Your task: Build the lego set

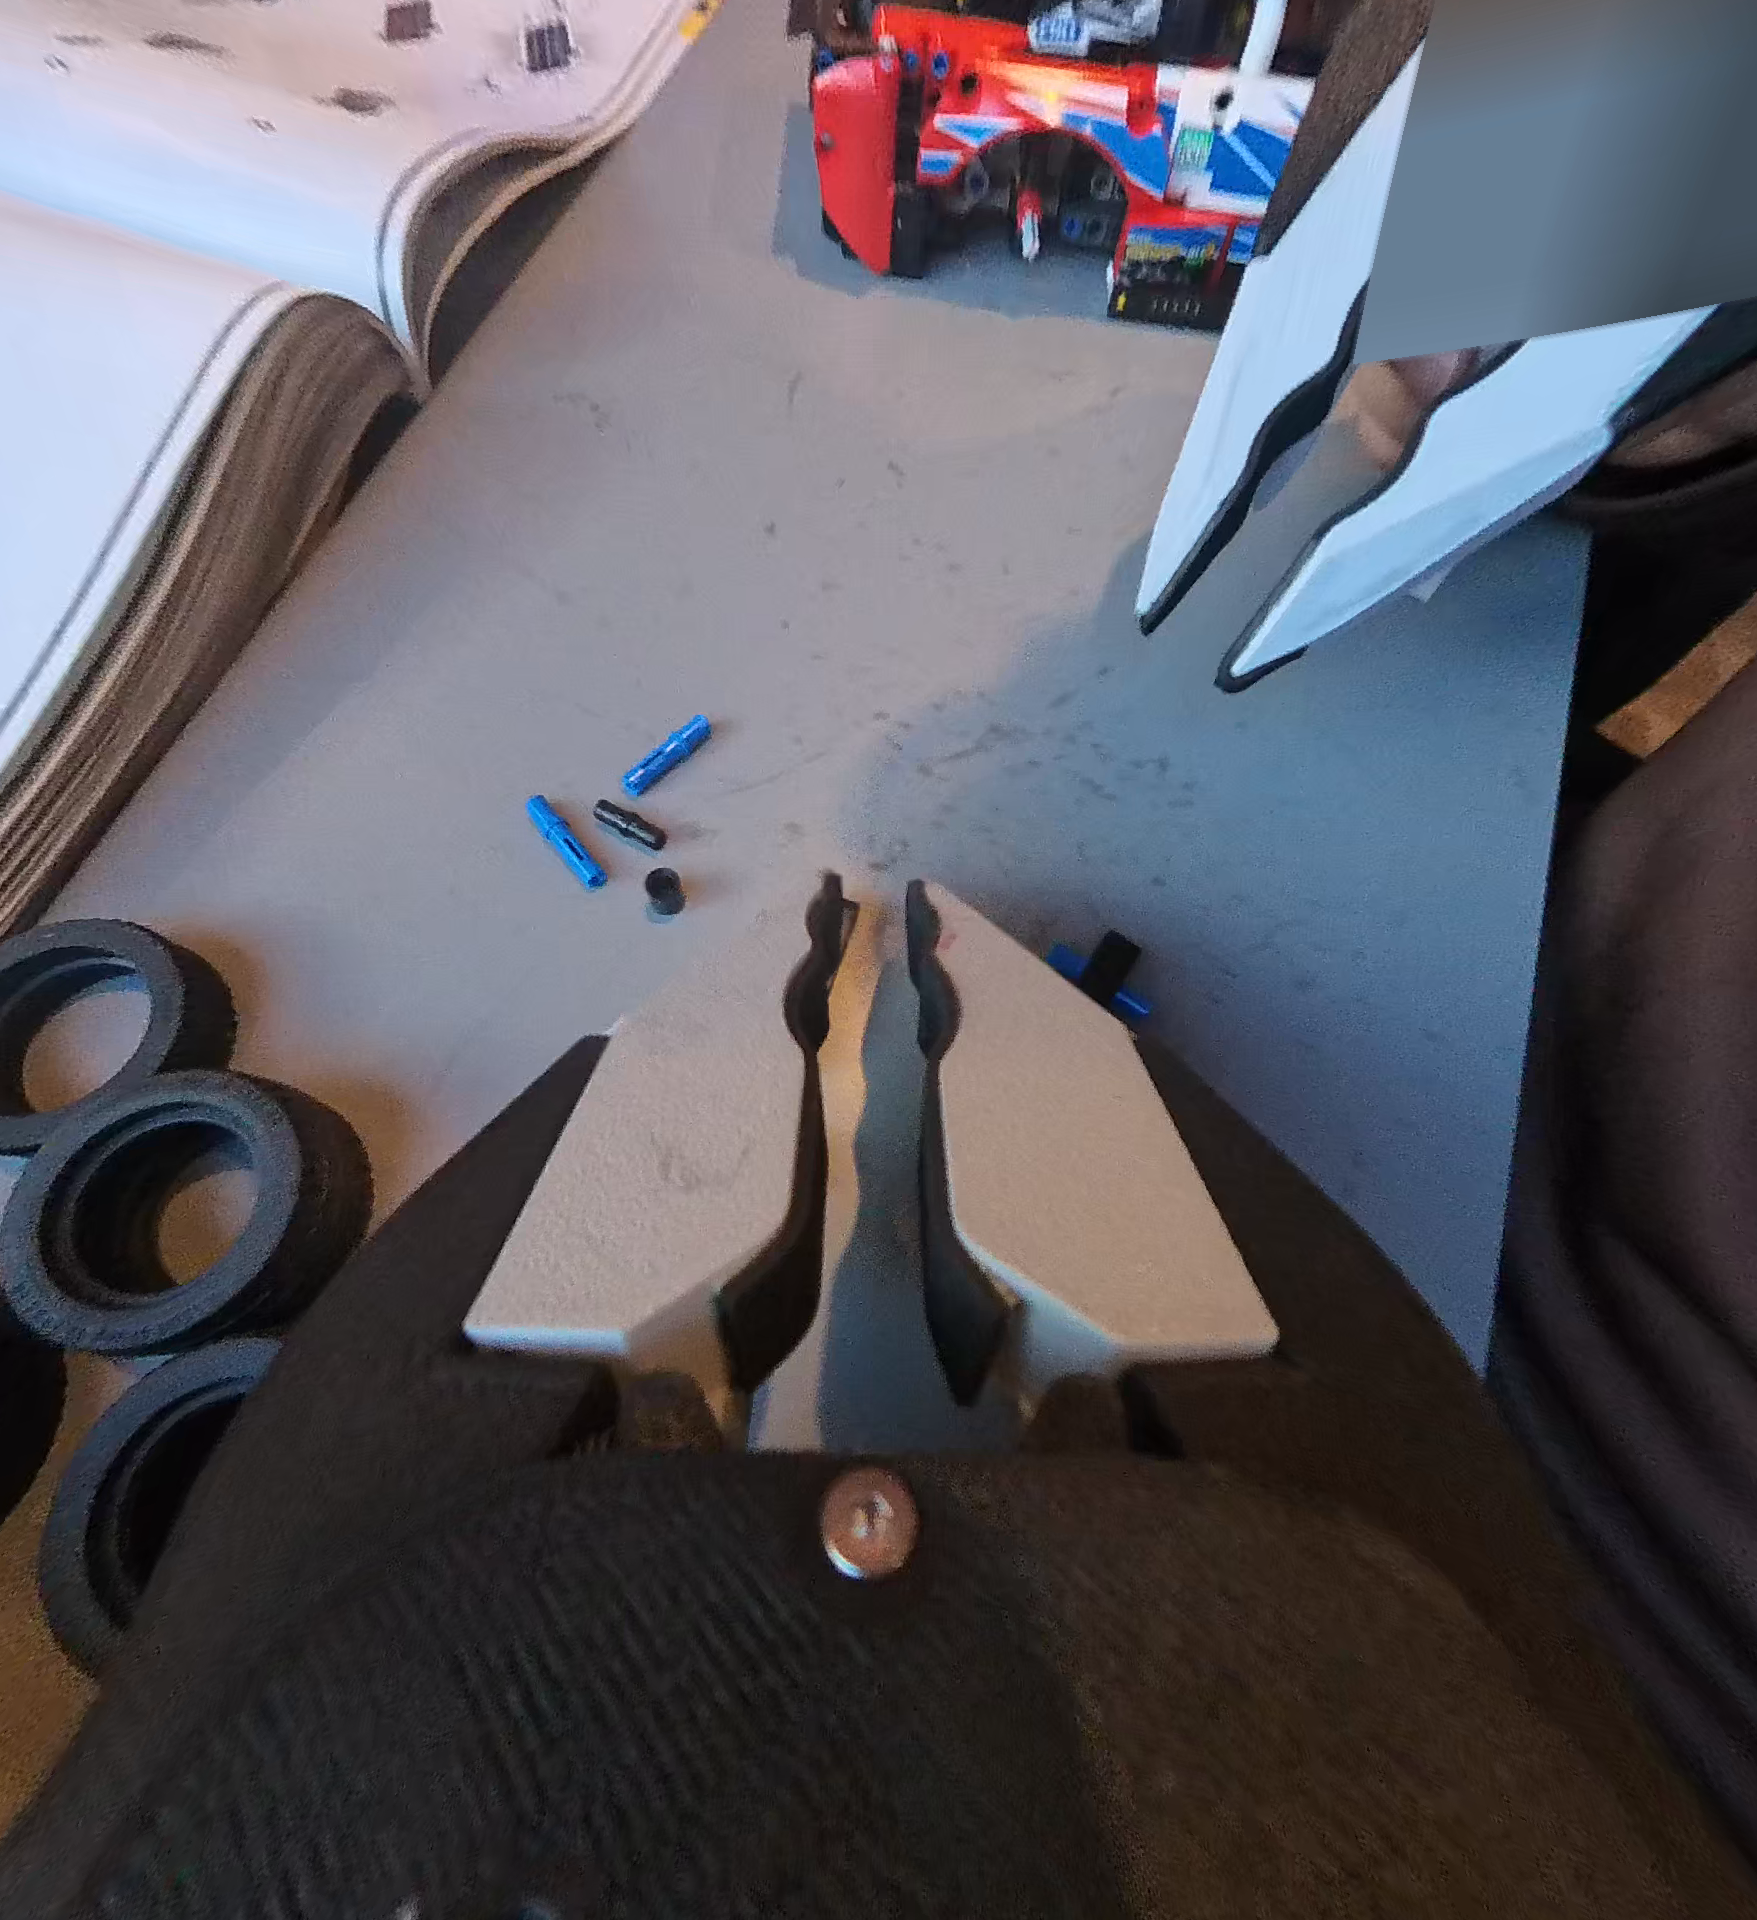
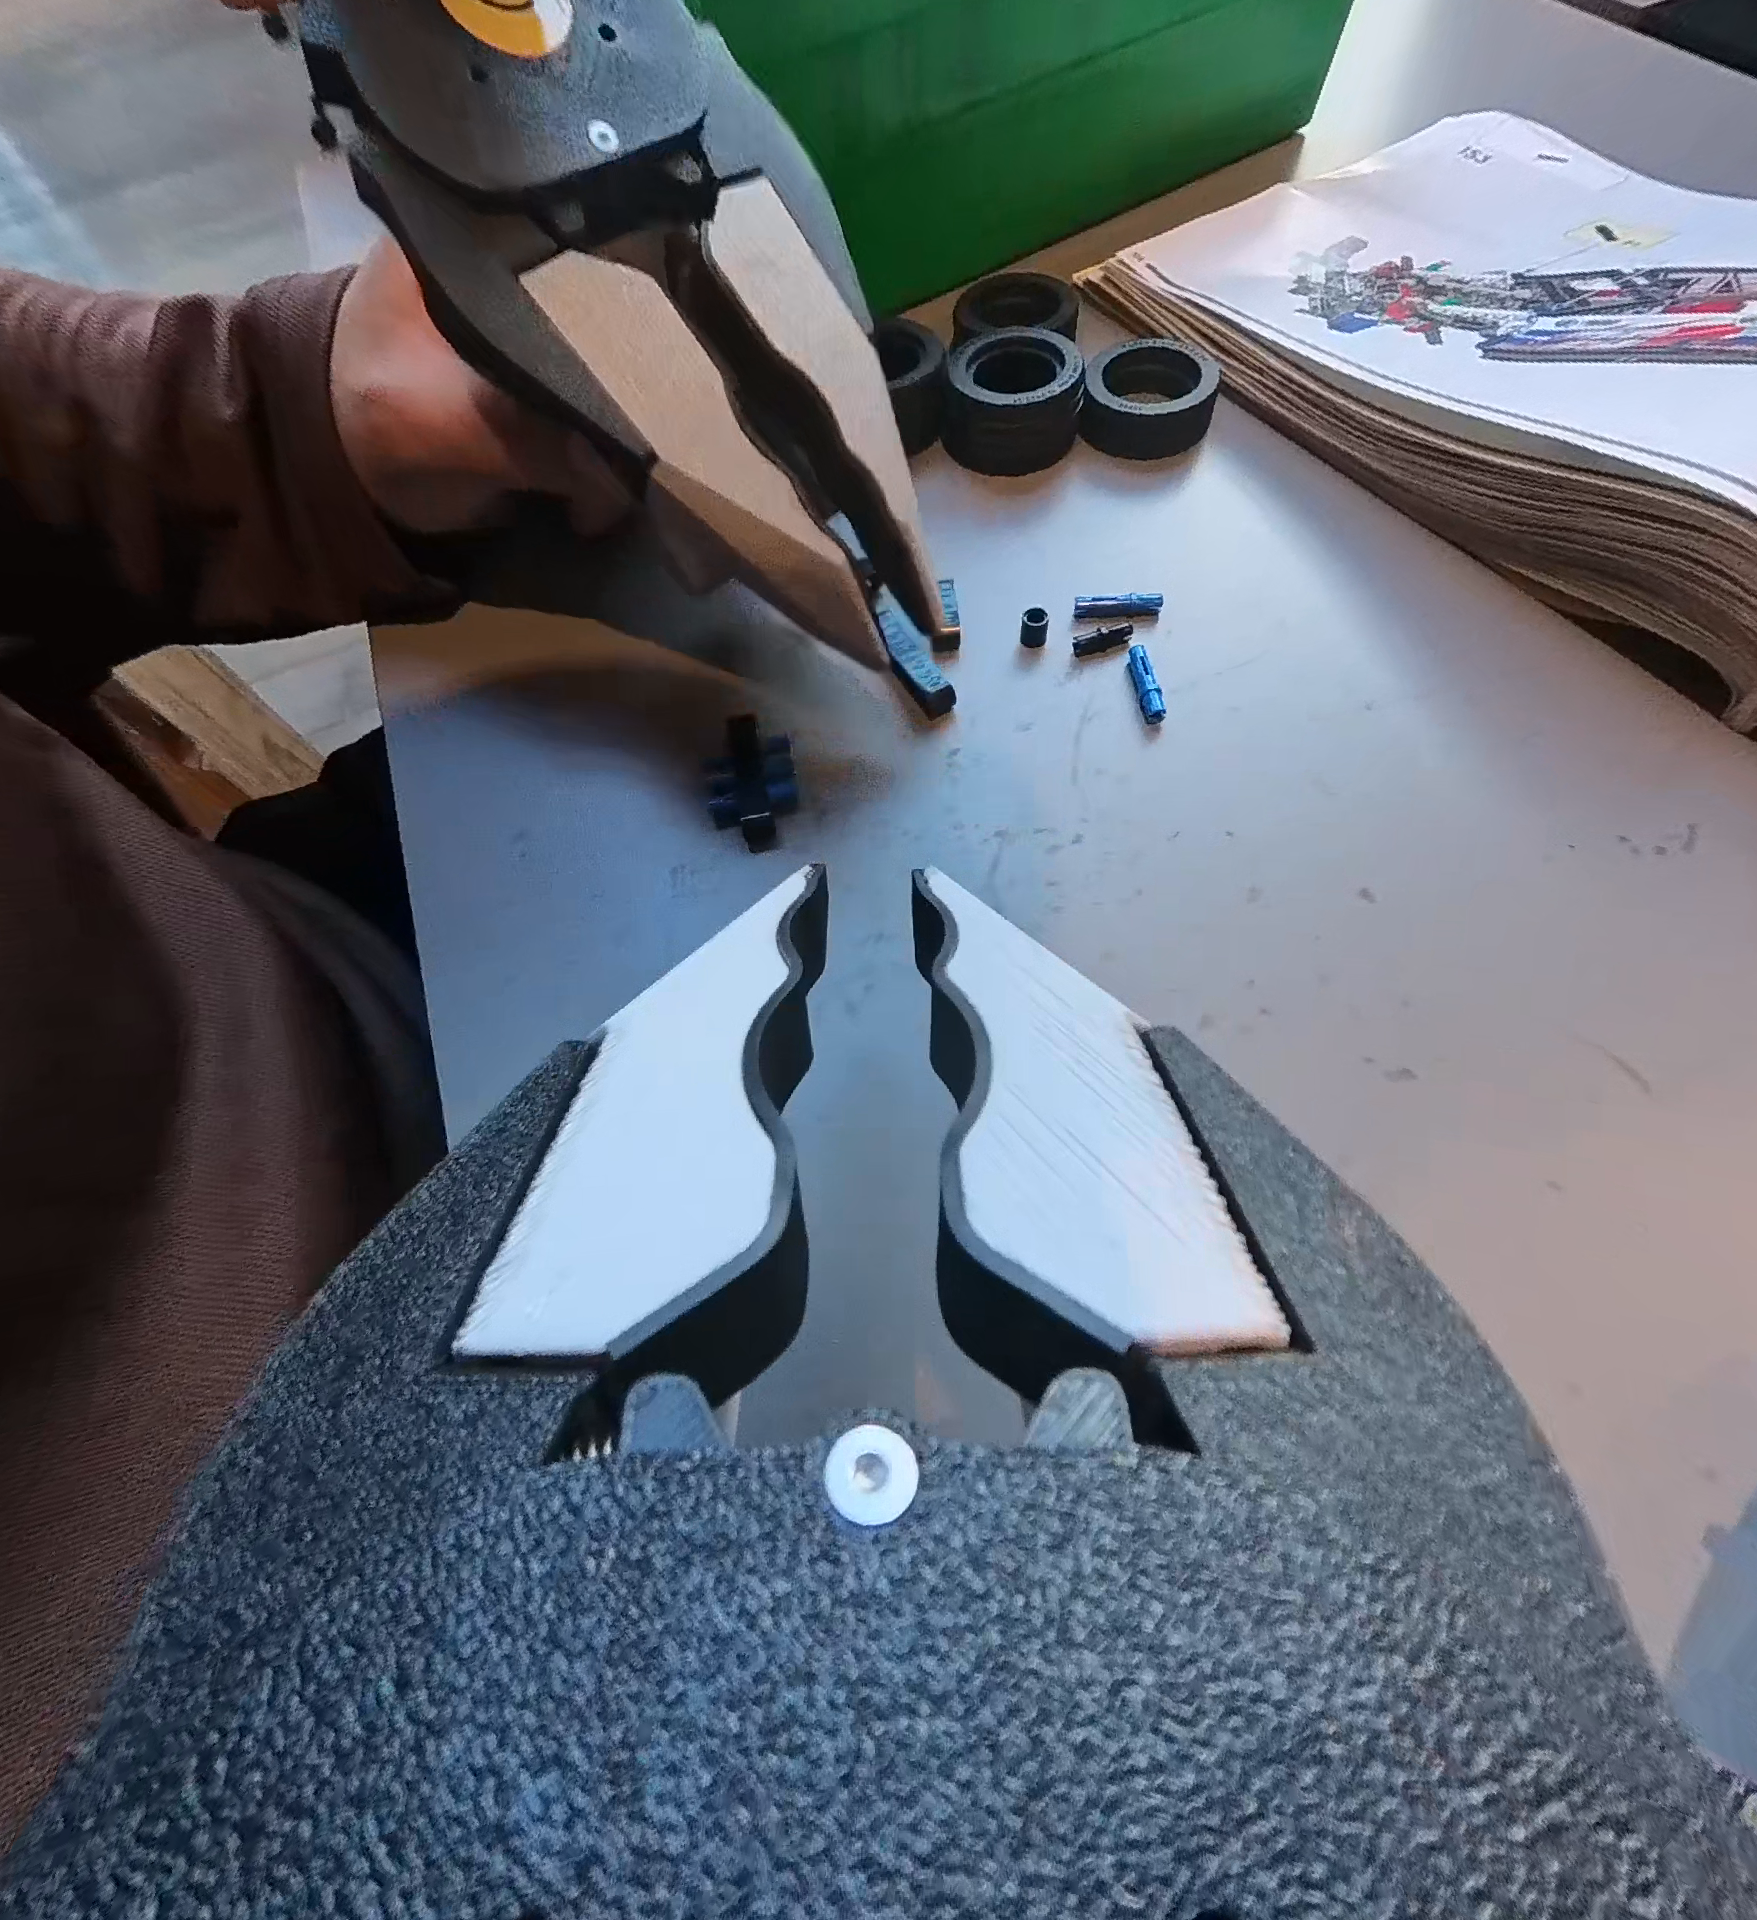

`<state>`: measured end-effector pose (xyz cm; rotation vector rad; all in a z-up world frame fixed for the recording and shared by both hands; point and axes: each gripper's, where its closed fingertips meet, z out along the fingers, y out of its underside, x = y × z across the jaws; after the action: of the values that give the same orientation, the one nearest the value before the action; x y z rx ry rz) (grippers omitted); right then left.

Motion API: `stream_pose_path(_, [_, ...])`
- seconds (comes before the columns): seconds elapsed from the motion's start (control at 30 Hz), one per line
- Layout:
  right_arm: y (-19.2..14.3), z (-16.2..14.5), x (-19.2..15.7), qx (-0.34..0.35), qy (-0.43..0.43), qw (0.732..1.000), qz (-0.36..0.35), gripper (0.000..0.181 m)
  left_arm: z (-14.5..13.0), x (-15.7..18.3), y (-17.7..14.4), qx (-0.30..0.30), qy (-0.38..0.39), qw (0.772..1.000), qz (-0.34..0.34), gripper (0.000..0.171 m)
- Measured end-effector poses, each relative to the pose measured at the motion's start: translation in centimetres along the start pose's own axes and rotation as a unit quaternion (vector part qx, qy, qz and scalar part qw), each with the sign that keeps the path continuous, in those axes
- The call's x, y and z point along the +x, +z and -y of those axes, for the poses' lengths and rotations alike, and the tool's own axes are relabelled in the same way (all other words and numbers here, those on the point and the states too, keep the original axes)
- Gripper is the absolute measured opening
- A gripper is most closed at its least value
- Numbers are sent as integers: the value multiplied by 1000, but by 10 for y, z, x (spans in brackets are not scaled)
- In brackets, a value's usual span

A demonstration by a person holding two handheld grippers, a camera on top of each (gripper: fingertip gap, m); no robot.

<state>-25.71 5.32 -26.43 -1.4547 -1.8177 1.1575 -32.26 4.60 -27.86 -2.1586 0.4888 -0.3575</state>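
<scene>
My left gripper [image 1: 871,899] is nearly closed; in the right wrist view [image 2: 900,613] it is shut on a small black beam [image 2: 918,665] that sticks out below its tips, just above the table. The beam is hidden in the left wrist view. My right gripper [image 2: 866,881] is open and empty, hovering above the table; in the left wrist view [image 1: 1191,652] it sits at the upper right. A small black-and-blue assembly [image 2: 749,784] lies between the grippers, partly hidden behind my left finger [image 1: 1102,971]. Two blue pins [image 1: 666,755] [image 1: 565,842], a black pin [image 1: 630,824] and a black bush [image 1: 663,891] lie loose.
Several black tyres [image 1: 147,1205] [image 2: 1019,384] sit beside the open instruction book [image 1: 126,416] [image 2: 1528,364]. The red, white and blue car model [image 1: 1040,156] stands at the far end. A green box [image 2: 1009,125] is behind. The grey table's edge [image 1: 1570,831] runs by a person's brown sleeve [image 2: 126,935]. Across from one pair of fingers to the other is roughly 8 cm. The black pin [image 1: 630,824] lies some 5 cm from my left tips, 11 cm from my right tips. It is also in sight in the right wrist view [image 2: 1107,637].
</scene>
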Motion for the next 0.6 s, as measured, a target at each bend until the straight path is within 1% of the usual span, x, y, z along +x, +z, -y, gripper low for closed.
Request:
stream_pose_path(0.07, [0, -2, 0, -5, -1, 1000, -1, 16, 3, 0, -5, 19, -11, 1000, -4, 11])
stream_pose_path(0.17, [2, -4, 0, -13, -1, 1000, -1, 16, 1, 4, -12, 25, -24, 999, -15, 13])
stream_pose_path(0.4, [6, -10, -2, -37, -16, 999, -3, 16, -14, 20, -17, -2, 6, 1000, -15, 16])
stream_pose_path(0.6, [9, -13, -5, -49, -34, 998, -5, 17, -19, 31, -21, -6, 8, 999, -32, 20])
